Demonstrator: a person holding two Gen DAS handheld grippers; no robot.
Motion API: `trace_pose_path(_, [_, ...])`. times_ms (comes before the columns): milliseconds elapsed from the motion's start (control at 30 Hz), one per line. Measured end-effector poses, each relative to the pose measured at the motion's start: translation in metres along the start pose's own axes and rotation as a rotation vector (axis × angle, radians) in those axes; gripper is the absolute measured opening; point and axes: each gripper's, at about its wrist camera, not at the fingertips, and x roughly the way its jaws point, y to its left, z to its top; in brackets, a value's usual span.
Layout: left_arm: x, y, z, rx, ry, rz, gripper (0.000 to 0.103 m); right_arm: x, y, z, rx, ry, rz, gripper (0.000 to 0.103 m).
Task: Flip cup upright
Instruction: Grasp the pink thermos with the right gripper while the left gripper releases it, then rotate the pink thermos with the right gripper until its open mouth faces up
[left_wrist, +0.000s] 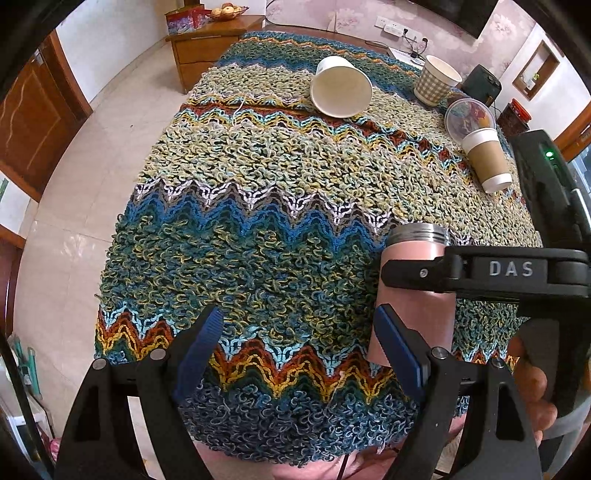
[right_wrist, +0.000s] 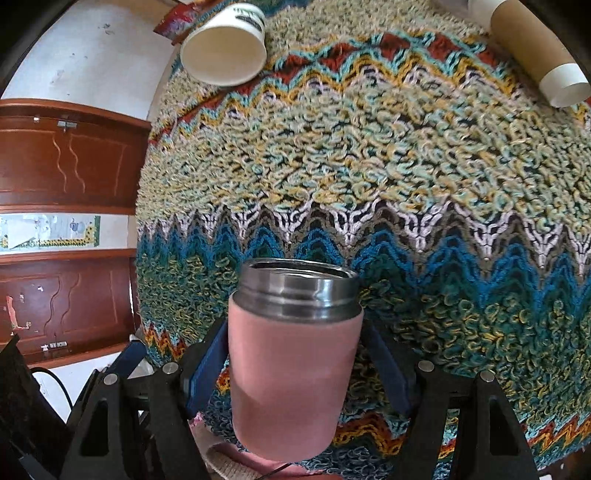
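Note:
A pink insulated cup with a steel threaded rim stands mouth-up near the front edge of the table, clamped between the blue pads of my right gripper. In the left wrist view the same cup shows at the right with the right gripper's black finger across it. My left gripper is open and empty, just left of the cup, over the knitted cloth.
A white paper cup lies on its side at the far middle. A brown-sleeved paper cup lies at the right. A checked cup stands upright at the back, beside a clear plastic container. The wooden cabinet stands beyond.

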Motion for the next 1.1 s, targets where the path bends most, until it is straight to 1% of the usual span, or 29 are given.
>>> trace_pose_path(100, [0.001, 0.002, 0.000, -0.007, 0.004, -0.002, 0.086, 0.011, 0.005, 0.005, -0.017, 0.009, -0.023, 0.074])
trace_pose_path(167, [0.002, 0.003, 0.001, -0.011, 0.008, -0.005, 0.086, 0.018, 0.006, 0.009, -0.018, 0.012, -0.019, 0.069])
trace_pose_path(267, [0.002, 0.003, 0.001, -0.010, 0.009, -0.007, 0.086, 0.020, 0.009, 0.007, -0.025, -0.003, -0.017, 0.069])
trace_pose_path(500, [0.000, 0.002, 0.001, -0.006, 0.001, -0.009, 0.086, -0.006, 0.006, -0.015, -0.057, -0.068, -0.019, 0.068])
trace_pose_path(600, [0.000, 0.000, 0.001, -0.002, -0.001, -0.012, 0.086, -0.025, 0.006, -0.026, -0.093, -0.155, -0.052, 0.068])
trace_pose_path(733, [0.001, -0.006, 0.000, 0.017, -0.001, -0.011, 0.086, -0.045, 0.001, -0.036, -0.105, -0.276, -0.074, 0.068])
trace_pose_path(833, [0.001, -0.009, 0.000, 0.027, 0.001, -0.012, 0.086, -0.062, -0.003, -0.044, -0.125, -0.389, -0.102, 0.067])
trace_pose_path(967, [0.001, -0.015, 0.002, 0.040, -0.003, -0.016, 0.086, -0.082, 0.001, -0.050, -0.170, -0.545, -0.163, 0.067])
trace_pose_path(1000, [0.002, -0.016, 0.002, 0.043, -0.003, -0.016, 0.086, -0.081, -0.002, -0.046, -0.180, -0.567, -0.178, 0.067])
trace_pose_path(1100, [0.002, -0.019, 0.002, 0.051, -0.003, -0.020, 0.086, -0.081, 0.001, -0.050, -0.226, -0.645, -0.247, 0.067])
